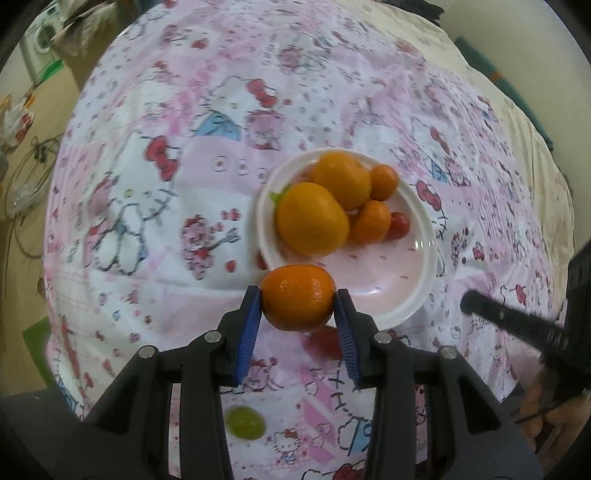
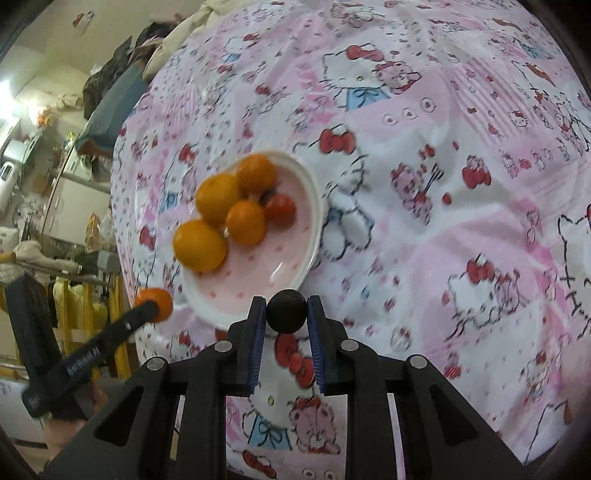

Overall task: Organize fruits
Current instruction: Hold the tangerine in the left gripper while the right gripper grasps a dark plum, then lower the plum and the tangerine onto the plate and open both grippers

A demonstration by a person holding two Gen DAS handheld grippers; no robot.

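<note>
Here the orange [image 1: 298,297] sits clamped in the left gripper [image 1: 299,300] — above the plate [image 1: 413,295] rim.

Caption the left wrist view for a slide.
Left gripper holds an orange fruit at the rim of the white plate of fruit.

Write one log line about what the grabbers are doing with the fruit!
left gripper: holding orange fruit | right gripper: holding dark round fruit | plate: five fruits

I see pink cartoon tablecloth [image 1: 155,229] filling the view; washing machine [image 1: 42,35] at 10 o'clock; fridge [image 2: 79,195] at 9.
</note>
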